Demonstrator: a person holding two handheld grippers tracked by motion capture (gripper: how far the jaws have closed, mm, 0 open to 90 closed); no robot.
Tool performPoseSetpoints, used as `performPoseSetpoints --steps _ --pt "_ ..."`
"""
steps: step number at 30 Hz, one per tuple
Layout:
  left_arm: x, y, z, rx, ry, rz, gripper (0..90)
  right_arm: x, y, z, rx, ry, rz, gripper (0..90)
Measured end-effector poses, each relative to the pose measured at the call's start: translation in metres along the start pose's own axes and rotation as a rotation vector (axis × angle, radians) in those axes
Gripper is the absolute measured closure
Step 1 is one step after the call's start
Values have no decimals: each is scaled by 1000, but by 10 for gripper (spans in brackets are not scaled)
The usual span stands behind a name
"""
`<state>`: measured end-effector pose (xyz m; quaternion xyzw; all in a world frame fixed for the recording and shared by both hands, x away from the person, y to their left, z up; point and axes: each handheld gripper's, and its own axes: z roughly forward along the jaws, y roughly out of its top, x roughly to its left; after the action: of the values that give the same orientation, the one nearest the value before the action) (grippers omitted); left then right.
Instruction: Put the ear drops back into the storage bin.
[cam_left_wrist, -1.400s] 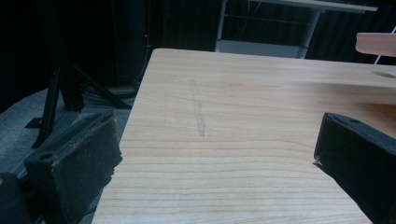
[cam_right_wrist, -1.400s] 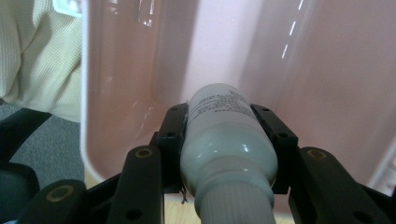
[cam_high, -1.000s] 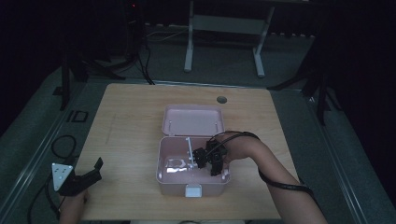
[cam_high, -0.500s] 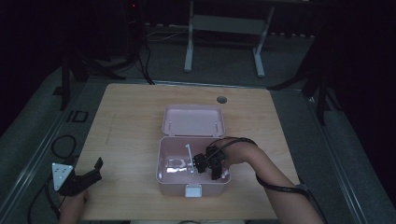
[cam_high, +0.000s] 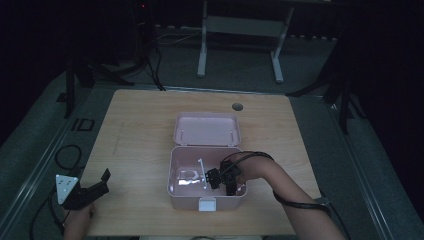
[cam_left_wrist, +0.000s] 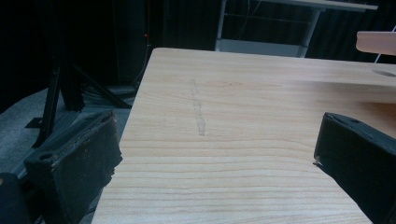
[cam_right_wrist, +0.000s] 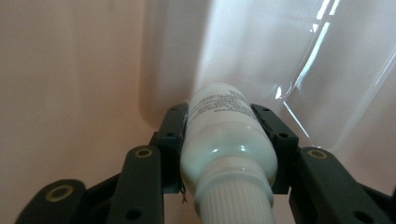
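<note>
The right gripper (cam_right_wrist: 229, 140) has its two black jaws closed on the sides of a small white bottle (cam_right_wrist: 224, 135), so the grip is firm on the body, just above the ribbed cap that points toward the camera. The bottle is inside the pink box (cam_high: 172, 170), low near its floor, beside a piece of clear plastic film (cam_right_wrist: 322, 70). A risk here, I think, is that the smooth round body may slip or turn if the jaws loosen too early, or that it catches the film. The bottle is milky white with small printed text. The left gripper (cam_high: 87, 192) rests wide open and empty at the table (cam_left_wrist: 243, 116) edge.
</note>
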<state>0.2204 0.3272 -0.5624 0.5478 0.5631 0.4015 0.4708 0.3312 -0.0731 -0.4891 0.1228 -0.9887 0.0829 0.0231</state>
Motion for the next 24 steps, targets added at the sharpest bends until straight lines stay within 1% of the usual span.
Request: performPoseSetpoints --steps 3,4,8,11,12,13,15,18,24 --pt "0 0 0 -1 0 0 5 -1 -1 0 -6 -1 25 543" --pt "0 0 0 -1 0 0 5 -2 -1 0 -4 6 27 548" --pt "0 0 0 -1 1 1 5 -1 -1 -1 -4 12 16 554" --pt "0 0 0 -2 1 1 5 0 -1 -3 -7 9 19 557" --pt "0 0 0 -2 1 2 5 0 -1 -4 -10 6 13 558" --pt "0 0 0 -2 1 1 4 0 -2 -6 -14 6 19 560" --pt "0 0 0 -2 2 2 5 1 -3 -9 -13 3 17 560" --pt "0 0 0 -1 2 1 5 1 -4 -15 -27 0 18 561" --pt "0 0 0 -1 2 2 5 1 -7 -29 -47 -21 20 558"
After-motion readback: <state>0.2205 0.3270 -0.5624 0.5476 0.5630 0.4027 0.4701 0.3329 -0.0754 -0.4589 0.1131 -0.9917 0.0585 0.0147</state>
